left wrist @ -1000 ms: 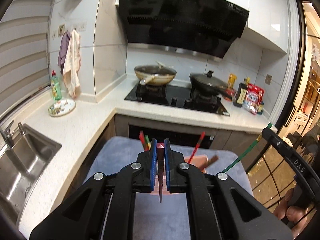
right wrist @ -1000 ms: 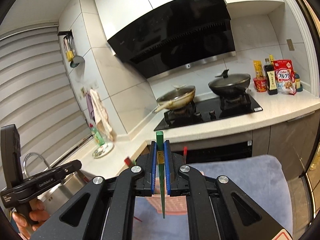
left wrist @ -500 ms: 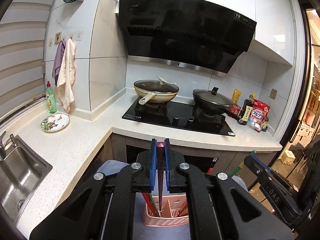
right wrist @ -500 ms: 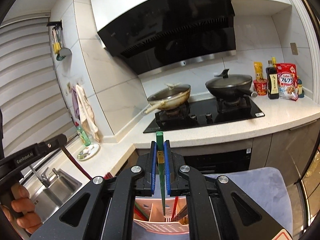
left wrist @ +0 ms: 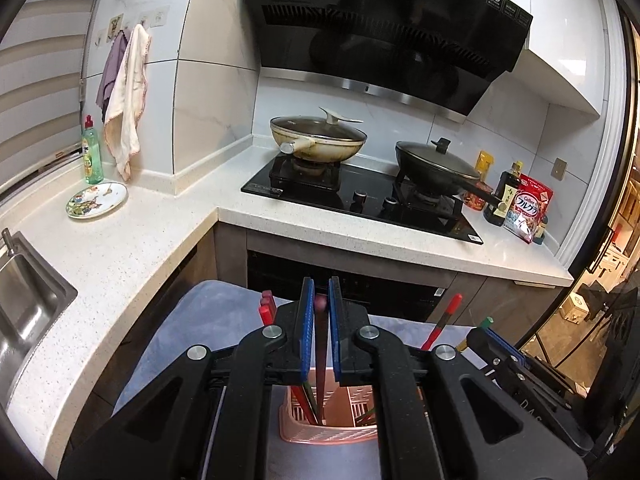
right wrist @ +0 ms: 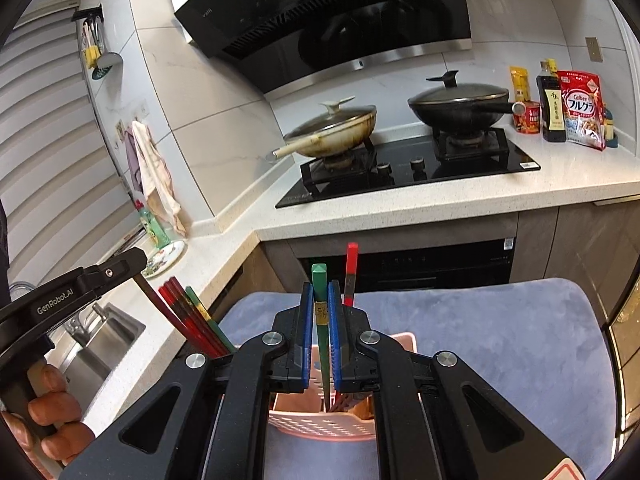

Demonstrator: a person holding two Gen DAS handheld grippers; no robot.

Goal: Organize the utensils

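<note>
Left gripper (left wrist: 318, 304): its two blue fingers are squeezed tight on a thin dark brown chopstick (left wrist: 320, 364). The stick stands almost straight up between them.

Dark brown chopstick: its low tip dips into the pink plastic basket with holes (left wrist: 332, 434), right under the fingers.

Right gripper (right wrist: 320, 300): its blue fingers are squeezed tight on a long green chopstick (right wrist: 321, 320). The green top sticks up above the fingers.

Green chopstick: its low tip points down into the same pink basket (right wrist: 320, 424), just below the fingers.

Pink basket: it sits on a soft grey-blue cloth (right wrist: 480, 340).

In the way: red chopsticks (right wrist: 188, 320) lean out of the basket to the left of the right fingers. One red-topped chopstick (right wrist: 351, 276) stands just behind and right of them.

Person's hand (right wrist: 44, 420): it grips the black handle of the left gripper, far left of the right fingers.

Beyond the fingers: a white stone counter (left wrist: 360, 236), a black stove (left wrist: 360, 200), a cream pan with a lid (left wrist: 318, 138) and a black pan with a lid (left wrist: 436, 160).

Far left: a steel sink (left wrist: 24, 312) and a painted plate (left wrist: 96, 200).
</note>
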